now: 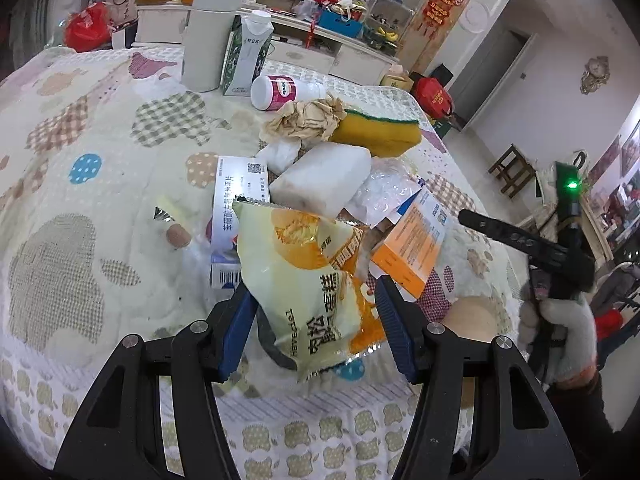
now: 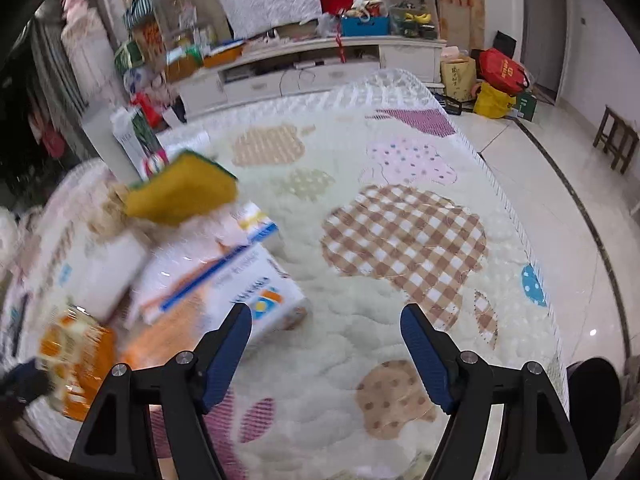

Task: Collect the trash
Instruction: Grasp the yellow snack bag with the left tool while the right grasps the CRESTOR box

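Observation:
A pile of trash lies on the quilt-covered table [image 1: 100, 140]. My left gripper [image 1: 314, 300] is open, its blue fingers on either side of a yellow snack bag [image 1: 304, 280] that sticks up between them. Behind it lie an orange box [image 1: 412, 248], a white foam block [image 1: 324, 180], a yellow sponge [image 1: 380, 132], crumpled brown paper [image 1: 308, 116], a blue-and-white box [image 1: 234, 200] and a pink-labelled bottle [image 1: 280, 90]. My right gripper [image 2: 326, 352] is open and empty above the quilt [image 2: 360, 320], right of the pile; the sponge [image 2: 180, 192] and a white-orange box [image 2: 240, 292] show blurred at its left.
A tall white flask [image 1: 208, 40] and a milk carton [image 1: 250, 56] stand at the table's far side. A small cork piece [image 1: 178, 236] lies left of the pile. A cluttered TV cabinet [image 2: 320, 60], bags [image 2: 500, 80] and a wooden stool [image 2: 616, 140] stand beyond the table.

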`<control>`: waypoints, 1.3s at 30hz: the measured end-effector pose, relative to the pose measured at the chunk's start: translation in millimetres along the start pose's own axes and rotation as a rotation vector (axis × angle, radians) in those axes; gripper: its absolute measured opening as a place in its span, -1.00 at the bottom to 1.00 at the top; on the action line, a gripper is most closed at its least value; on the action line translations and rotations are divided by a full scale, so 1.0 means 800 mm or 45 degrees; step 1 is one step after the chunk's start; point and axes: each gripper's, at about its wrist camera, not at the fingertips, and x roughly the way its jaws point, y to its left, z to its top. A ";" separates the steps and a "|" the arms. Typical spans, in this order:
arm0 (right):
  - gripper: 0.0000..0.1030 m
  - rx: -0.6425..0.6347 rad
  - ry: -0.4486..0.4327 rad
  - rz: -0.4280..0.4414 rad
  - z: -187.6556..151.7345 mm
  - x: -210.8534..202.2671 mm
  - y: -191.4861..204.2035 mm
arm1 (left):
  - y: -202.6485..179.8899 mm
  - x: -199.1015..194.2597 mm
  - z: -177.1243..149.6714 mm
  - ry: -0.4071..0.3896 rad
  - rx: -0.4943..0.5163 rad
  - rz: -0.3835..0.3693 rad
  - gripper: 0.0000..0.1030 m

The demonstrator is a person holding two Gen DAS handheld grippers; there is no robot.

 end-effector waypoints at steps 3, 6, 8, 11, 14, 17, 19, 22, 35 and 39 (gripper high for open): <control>0.49 -0.056 0.024 0.071 0.000 -0.001 0.027 | 0.003 0.008 0.000 0.023 -0.018 -0.009 0.14; 0.49 -0.185 0.047 0.088 -0.002 0.007 0.068 | 0.005 0.007 -0.003 0.023 -0.020 -0.010 0.14; 0.49 -0.281 0.040 0.052 -0.001 0.012 0.094 | 0.006 0.003 -0.005 0.022 -0.015 0.001 0.14; 0.49 -0.418 0.037 0.018 0.002 0.019 0.131 | 0.011 -0.002 -0.006 0.012 -0.027 0.012 0.14; 0.49 -0.516 0.048 -0.024 0.000 0.028 0.154 | 0.013 -0.003 -0.006 0.004 -0.041 0.013 0.14; 0.49 -0.623 0.094 -0.100 -0.006 0.045 0.170 | 0.012 -0.002 -0.005 0.003 -0.044 0.014 0.14; 0.49 -0.655 0.104 -0.135 -0.010 0.045 0.167 | 0.011 -0.001 -0.005 0.002 -0.036 0.012 0.14; 0.49 -0.695 0.160 -0.195 -0.025 0.046 0.142 | 0.010 -0.002 -0.005 -0.007 -0.021 0.019 0.14; 0.75 -0.276 0.060 -0.076 -0.040 -0.020 -0.003 | 0.002 0.023 0.002 0.029 -0.036 -0.012 0.14; 0.75 -0.221 0.124 -0.020 -0.033 0.006 0.006 | -0.004 0.034 0.000 0.054 -0.043 -0.032 0.14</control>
